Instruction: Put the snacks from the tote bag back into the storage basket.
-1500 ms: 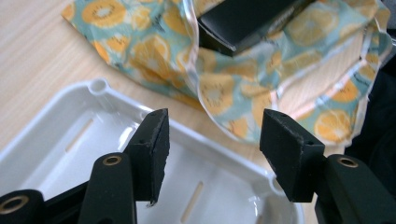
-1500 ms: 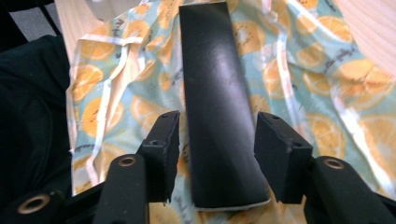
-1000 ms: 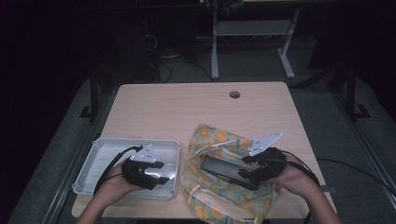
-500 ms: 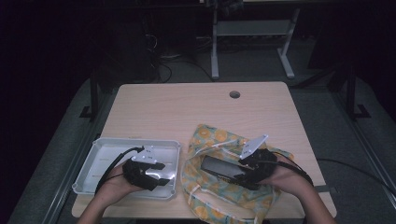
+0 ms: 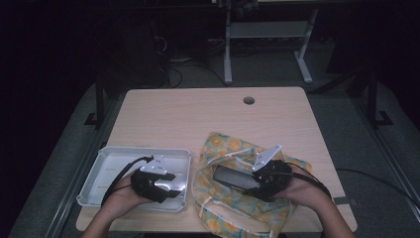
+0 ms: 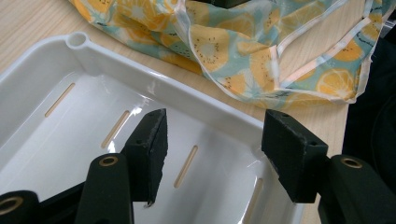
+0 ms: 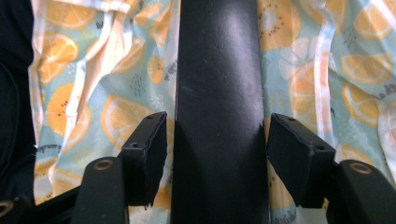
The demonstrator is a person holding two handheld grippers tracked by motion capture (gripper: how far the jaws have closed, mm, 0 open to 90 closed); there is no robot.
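Observation:
A long flat black object (image 5: 230, 177) lies on a crumpled cloth bag with an orange-slice print (image 5: 233, 203) at the table's front right. My right gripper (image 5: 251, 183) is open, one jaw on each side of the black object (image 7: 217, 93), with narrow gaps between its pads and the object's edges. The bag (image 7: 116, 116) shows on both sides of it. My left gripper (image 5: 173, 186) hangs open over the right end of a white slotted tray (image 5: 114, 166). Nothing sits between the jaws of the left gripper (image 6: 215, 140), just the tray floor (image 6: 56, 140). The bag (image 6: 233, 42) lies right beside the tray.
The light wooden table (image 5: 198, 119) has a round cable hole (image 5: 248, 100) near its far edge. Behind the table in the dark stands a metal desk frame (image 5: 267, 34). The tray's rim (image 6: 187, 93) runs between my left gripper and the bag.
My right gripper has slid left along the bag, so its open jaws now straddle the black object. The left gripper has stayed over the tray.

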